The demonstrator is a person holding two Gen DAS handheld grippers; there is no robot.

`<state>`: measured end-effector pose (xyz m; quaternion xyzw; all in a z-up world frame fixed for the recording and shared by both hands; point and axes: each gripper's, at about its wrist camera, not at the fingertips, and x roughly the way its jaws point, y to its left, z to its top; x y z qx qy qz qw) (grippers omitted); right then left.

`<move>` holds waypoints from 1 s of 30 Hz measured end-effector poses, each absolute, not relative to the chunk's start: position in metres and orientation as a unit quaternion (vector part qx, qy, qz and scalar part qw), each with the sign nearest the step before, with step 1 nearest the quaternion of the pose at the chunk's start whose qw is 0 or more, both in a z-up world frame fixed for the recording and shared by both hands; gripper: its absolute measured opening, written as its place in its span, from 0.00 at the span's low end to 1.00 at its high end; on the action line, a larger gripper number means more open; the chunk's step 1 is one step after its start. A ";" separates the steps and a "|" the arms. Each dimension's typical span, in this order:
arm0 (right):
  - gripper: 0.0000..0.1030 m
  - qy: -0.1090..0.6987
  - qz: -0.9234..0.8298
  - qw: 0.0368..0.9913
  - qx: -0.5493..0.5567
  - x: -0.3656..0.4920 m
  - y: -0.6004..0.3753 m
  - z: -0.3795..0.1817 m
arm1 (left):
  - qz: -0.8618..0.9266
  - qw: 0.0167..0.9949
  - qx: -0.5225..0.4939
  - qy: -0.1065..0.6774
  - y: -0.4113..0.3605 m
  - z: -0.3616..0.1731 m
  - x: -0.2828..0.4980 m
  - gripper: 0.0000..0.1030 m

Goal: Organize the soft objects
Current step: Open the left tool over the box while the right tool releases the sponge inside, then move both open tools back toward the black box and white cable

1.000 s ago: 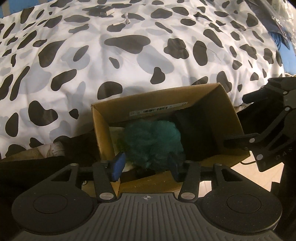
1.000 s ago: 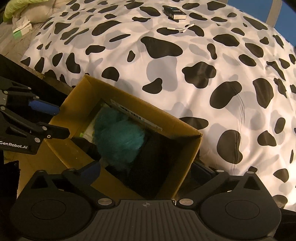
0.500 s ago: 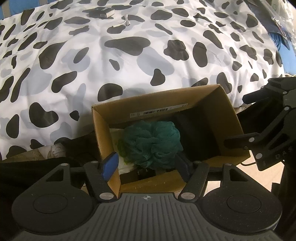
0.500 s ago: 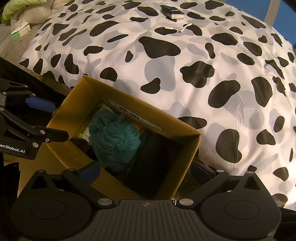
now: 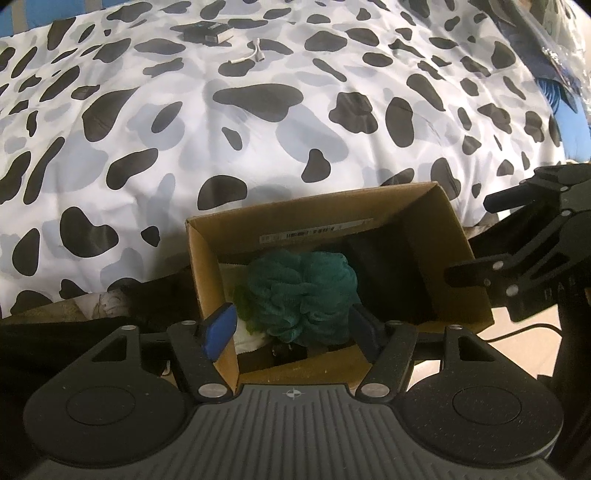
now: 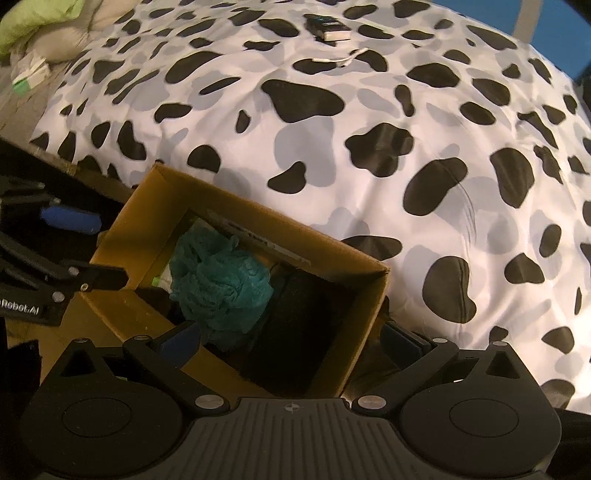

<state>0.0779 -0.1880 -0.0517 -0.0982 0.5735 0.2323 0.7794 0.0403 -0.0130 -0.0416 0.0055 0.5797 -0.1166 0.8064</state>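
Observation:
A teal mesh bath pouf [image 5: 301, 295] lies inside an open cardboard box [image 5: 461, 258] at the bed's edge, on top of white and green things, beside a dark folded cloth [image 5: 384, 273]. My left gripper [image 5: 291, 330] is open above the box's near wall, its blue fingers either side of the pouf and off it. My right gripper [image 6: 295, 339] is open and empty, straddling the box's near right corner. The pouf [image 6: 218, 284] and box [image 6: 122, 229] show in the right wrist view too, with the left gripper [image 6: 81, 247] at the left.
A cow-print duvet [image 5: 258, 122] covers the bed behind the box. A dark small box [image 5: 207, 31] and a white cable [image 5: 247, 53] lie far back on it. Green and beige pillows [image 6: 44, 22] sit at the far left. Dark clothing [image 5: 74, 317] lies left of the box.
My left gripper opened, let go of the teal pouf and drew back; the pouf now rests in the box. The right gripper barely moved.

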 end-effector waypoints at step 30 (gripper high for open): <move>1.00 0.491 0.160 0.856 -0.030 0.127 -0.213 -0.025 | -0.076 0.862 -0.025 0.500 0.001 -0.013 0.073 0.64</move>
